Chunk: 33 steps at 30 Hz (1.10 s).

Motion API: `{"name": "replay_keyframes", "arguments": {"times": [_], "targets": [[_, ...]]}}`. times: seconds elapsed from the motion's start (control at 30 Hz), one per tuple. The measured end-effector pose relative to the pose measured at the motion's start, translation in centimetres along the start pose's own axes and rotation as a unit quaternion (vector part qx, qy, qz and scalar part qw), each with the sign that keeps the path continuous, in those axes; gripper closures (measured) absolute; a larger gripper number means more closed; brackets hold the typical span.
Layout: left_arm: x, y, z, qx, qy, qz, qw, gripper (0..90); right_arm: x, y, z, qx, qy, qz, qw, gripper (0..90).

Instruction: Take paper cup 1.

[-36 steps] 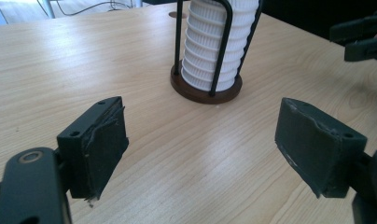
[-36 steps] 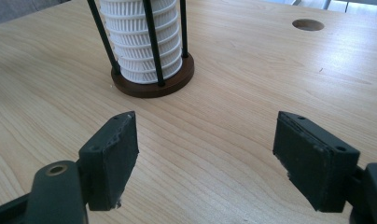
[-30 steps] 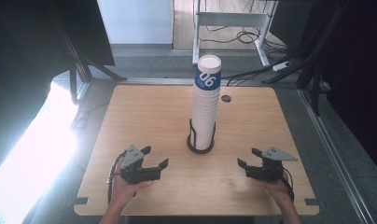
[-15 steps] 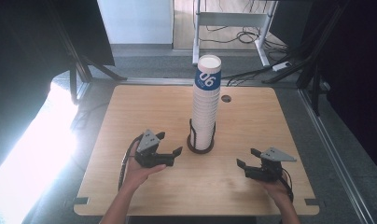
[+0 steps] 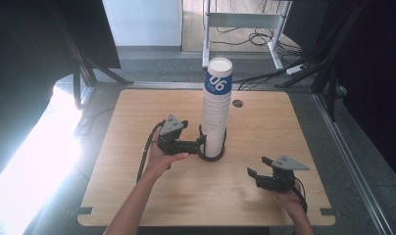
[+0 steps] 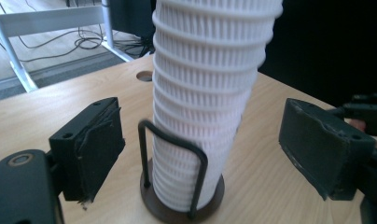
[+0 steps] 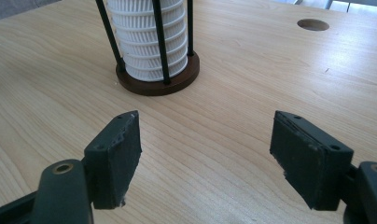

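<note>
White cup stack (image 5: pixel 215 117), left gripper (image 5: pixel 200 145) nearer.

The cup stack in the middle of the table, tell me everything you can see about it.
The cup stack is a tall column of nested white cups, paper or plastic by the look, with ribbed sides; the top cup carries a blue band reading 06. It stands roughly upright in a holder with a round dark brown base and thin black wire uprights around its bottom part, near the middle of the wooden table. The left gripper is at its base with open jaws either side, pads not touching it.
</note>
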State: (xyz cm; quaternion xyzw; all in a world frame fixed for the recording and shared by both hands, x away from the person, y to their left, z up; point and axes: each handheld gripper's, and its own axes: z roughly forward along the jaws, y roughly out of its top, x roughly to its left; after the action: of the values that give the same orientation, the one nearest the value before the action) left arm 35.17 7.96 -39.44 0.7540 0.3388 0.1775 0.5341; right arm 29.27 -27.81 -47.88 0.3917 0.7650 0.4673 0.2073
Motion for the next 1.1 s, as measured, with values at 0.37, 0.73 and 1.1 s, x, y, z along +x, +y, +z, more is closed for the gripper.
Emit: {"name": "replay_keyframes", "arguments": {"times": [0.37, 0.73, 1.1], "targets": [[0.1, 1.7, 2.7, 0.006, -0.010, -0.021, 0.9997, 5.9, -0.2, -0.1, 0.0, 0.001, -0.004, 0.001, 1.0000, 26.0], [-0.4, 2.6, 5.3, 0.021, -0.014, -0.008, 0.9997, 4.8, -0.3, -0.2, 0.1, 0.008, -0.005, 0.003, 1.0000, 26.3], [-0.7, 2.3, 6.4, 0.021, 0.003, 0.011, 0.9997, 12.3, -0.3, -0.2, 0.2, 0.006, 0.005, 0.002, 1.0000, 26.3]]}}
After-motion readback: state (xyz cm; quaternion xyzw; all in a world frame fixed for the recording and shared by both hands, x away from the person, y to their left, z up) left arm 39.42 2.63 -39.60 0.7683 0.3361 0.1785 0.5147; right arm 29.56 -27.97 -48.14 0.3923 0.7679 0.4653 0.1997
